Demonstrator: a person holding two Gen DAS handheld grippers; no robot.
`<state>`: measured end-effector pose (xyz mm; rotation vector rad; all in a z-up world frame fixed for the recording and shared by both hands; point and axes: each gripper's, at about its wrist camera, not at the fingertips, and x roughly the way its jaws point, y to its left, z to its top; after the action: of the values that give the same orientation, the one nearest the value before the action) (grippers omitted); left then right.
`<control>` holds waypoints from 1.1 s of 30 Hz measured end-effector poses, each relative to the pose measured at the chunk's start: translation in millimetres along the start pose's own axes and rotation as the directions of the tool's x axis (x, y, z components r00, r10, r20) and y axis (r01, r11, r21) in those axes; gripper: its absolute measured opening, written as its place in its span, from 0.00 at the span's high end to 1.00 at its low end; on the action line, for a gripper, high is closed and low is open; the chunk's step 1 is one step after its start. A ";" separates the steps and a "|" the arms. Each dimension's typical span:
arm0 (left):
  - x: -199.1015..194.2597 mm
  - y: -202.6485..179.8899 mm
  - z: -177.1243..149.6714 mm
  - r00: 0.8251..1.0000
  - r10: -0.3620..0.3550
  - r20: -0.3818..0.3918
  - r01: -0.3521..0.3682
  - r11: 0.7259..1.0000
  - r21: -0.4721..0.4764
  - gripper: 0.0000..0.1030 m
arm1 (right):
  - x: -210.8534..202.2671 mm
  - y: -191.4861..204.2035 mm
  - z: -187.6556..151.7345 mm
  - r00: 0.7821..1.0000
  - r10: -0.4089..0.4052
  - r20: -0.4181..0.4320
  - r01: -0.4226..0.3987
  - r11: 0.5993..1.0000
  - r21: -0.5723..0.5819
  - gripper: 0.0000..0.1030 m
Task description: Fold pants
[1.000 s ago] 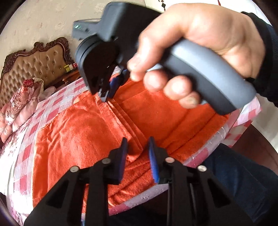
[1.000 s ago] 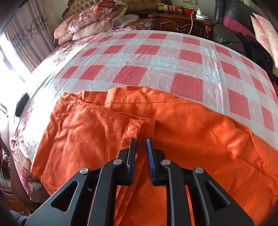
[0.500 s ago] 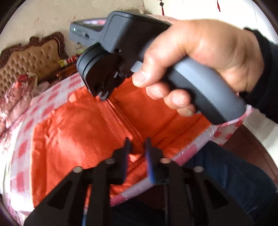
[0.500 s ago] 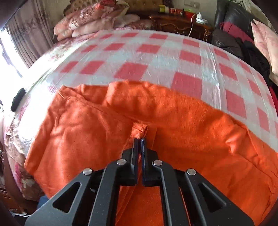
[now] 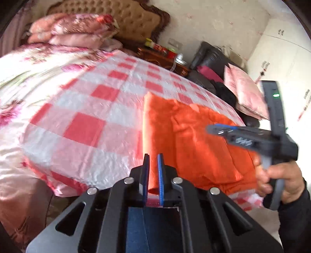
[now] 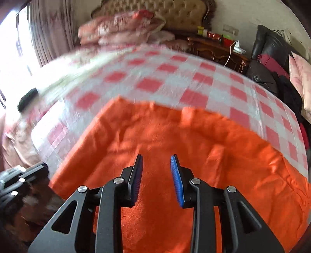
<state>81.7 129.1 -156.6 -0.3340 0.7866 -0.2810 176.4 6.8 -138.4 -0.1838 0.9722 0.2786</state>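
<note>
Orange fleece pants (image 5: 194,144) lie flat on the red-and-white checked bed cover (image 5: 87,128) near the front edge. My left gripper (image 5: 153,161) is shut on the pants' left edge, with orange cloth between its pads. My right gripper (image 6: 156,165) is open and empty, hovering just above the middle of the pants (image 6: 175,140). The right gripper also shows at the right of the left wrist view (image 5: 217,129), held by a hand over the pants' right part.
Pink floral pillows (image 6: 120,27) and a padded headboard (image 6: 155,11) stand at the far end. A wooden nightstand (image 6: 215,48) with bottles and a dark sofa (image 6: 272,58) with cushions are at the right. A black remote (image 6: 28,99) lies at the left.
My left gripper has swung left and closed on the pants' left edge. My right gripper, shut half a second ago, has opened and lifted off the cloth. The pants now lie folded narrower.
</note>
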 end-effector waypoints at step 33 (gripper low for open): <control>39.1 49.0 15.7 0.949 -0.255 -0.186 0.182 0.924 -0.335 0.90 | 23.0 -22.9 5.5 0.981 -0.090 -0.172 0.106 0.991 0.084 0.34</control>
<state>125.5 162.3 -190.7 -0.7041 1.0244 -0.4115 200.2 -10.0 -153.9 -0.1713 1.1375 0.1282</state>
